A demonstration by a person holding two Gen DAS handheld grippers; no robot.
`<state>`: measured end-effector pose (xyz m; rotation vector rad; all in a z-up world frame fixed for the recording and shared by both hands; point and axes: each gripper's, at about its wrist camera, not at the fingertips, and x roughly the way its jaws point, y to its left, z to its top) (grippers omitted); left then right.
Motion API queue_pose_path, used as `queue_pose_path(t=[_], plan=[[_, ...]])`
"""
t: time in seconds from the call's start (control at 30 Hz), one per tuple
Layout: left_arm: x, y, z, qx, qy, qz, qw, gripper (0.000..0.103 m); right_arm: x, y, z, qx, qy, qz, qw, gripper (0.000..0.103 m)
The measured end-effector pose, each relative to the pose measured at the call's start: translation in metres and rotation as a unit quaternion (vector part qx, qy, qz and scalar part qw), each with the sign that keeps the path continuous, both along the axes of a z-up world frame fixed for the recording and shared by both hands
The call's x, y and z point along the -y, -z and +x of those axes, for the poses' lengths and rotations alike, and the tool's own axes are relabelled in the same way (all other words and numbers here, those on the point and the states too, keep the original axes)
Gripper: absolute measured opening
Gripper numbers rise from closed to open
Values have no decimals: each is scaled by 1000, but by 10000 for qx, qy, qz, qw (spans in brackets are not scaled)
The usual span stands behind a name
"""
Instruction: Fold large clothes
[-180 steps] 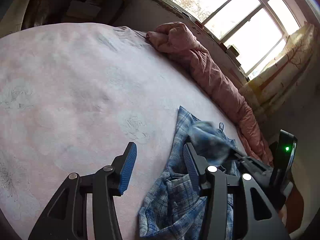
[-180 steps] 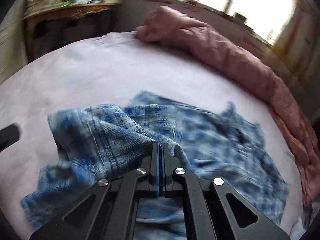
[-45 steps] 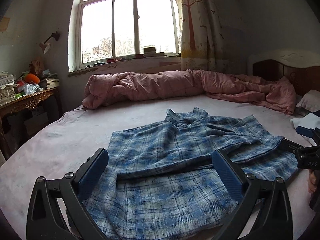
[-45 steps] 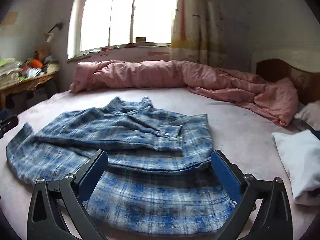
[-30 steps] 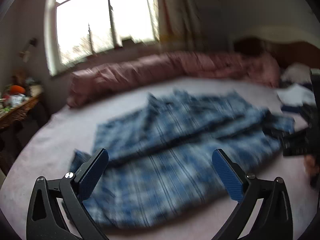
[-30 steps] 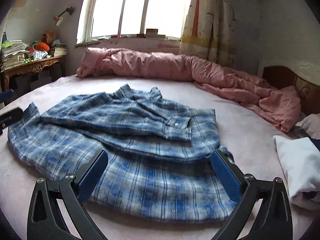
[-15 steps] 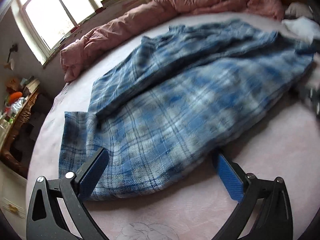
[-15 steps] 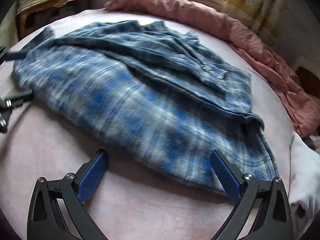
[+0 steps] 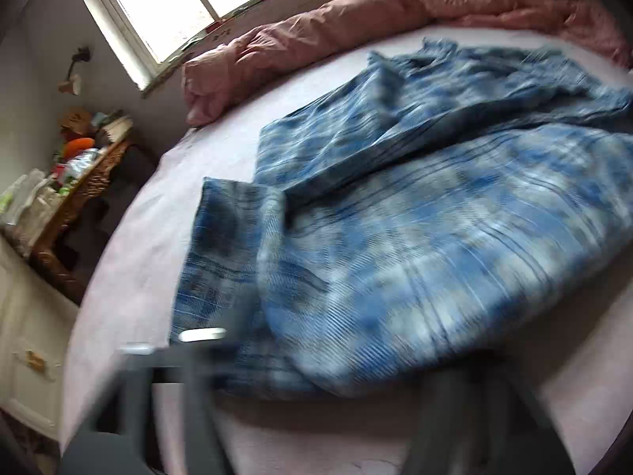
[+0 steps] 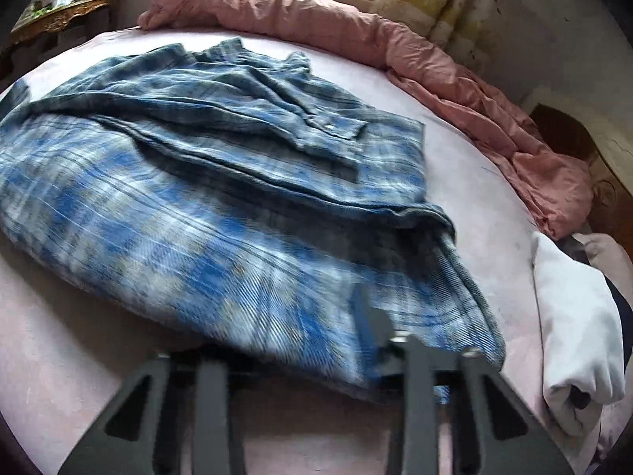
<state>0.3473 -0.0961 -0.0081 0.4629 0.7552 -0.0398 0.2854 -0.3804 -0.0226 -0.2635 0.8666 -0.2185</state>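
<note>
A blue plaid shirt lies spread on the pink bed sheet, its sleeves folded across the body and its collar toward the window. In the left wrist view my left gripper is a dark blur low over the shirt's near-left hem. Its jaws are closing, still apart, with the hem between them. The right wrist view shows the same shirt. My right gripper hangs over the near-right hem corner, its jaws closing, with cloth between them and a gap still showing.
A rumpled pink duvet runs along the bed's far side under the window. White folded clothes lie at the right, by a dark headboard. A cluttered wooden side table stands left of the bed.
Both grippers have tipped downward and sunk toward the shirt's near hem. Their jaws, wide apart before, have narrowed over the hem. The shirt itself lies as before.
</note>
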Motion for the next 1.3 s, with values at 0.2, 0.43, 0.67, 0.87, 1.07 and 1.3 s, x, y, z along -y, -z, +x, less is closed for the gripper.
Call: queue_pose_path(t=[0.2,0.43,0.67,0.87,1.07,1.3], plan=[[-3,-21,-18,314,66,-470,9984,8,3,-24,-32,820,116,55,9965,7],[-20,-34,-37,148,-103,-841,9963,7,-9,-29,-85,893,-40,226,9957,6],[-35,-58,-104,308,65,-951,9950,7,-8,-46,-142,1307,-45,639,9894,6],[-41,-71,-152,306,161,-1202,9922,7,-14,-45,-194,1324,-278,546,9893,6],[-37,-79,-202,460,325,-1162,9916,7,-9,-60,-230,1342,-426,600,9882,6],[-41,-78,-170,375,121,-1142,9927,7,-20,-78,-217,1528,-584,257,9862,6]])
